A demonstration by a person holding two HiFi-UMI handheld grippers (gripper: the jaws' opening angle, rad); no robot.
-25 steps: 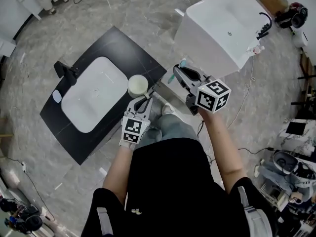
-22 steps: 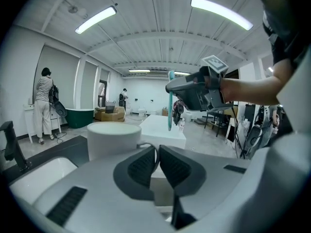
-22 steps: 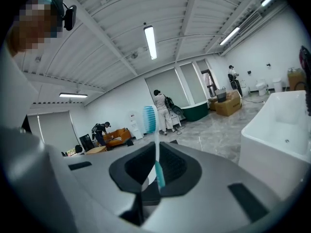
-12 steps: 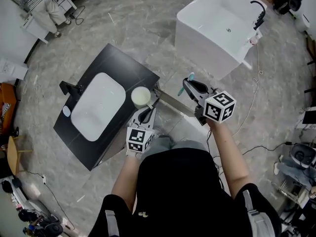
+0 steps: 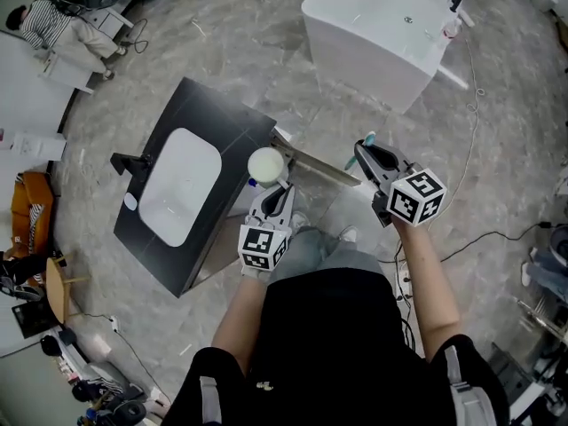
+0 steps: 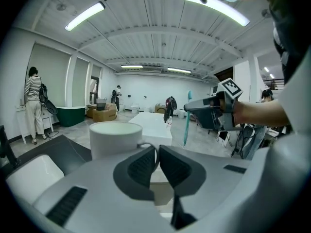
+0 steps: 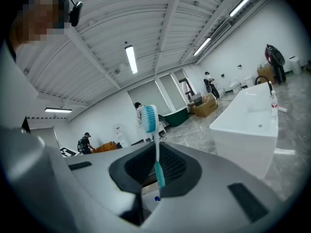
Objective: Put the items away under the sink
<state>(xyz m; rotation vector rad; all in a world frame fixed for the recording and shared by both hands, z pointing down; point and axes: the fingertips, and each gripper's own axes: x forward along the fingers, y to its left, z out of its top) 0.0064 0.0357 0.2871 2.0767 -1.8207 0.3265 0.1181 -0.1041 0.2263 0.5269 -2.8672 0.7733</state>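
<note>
Both holds look slim: by a corner of the black counter (image 5: 200, 114), the left claw (image 6: 157, 152) is closed on the thin handle of the white cup (image 6: 115, 139), which may slip. Well off the counter, the right claw (image 7: 156, 168) pinches the upright toothbrush (image 7: 155, 144) low on its handle; it could pivot out.

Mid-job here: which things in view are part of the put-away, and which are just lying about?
Job:
- white cup, its handle clamped in the left gripper
- toothbrush, clamped in the right gripper
- black sink cabinet

Lying about:
- white tub
- bottle on its rim
- bystander
</note>
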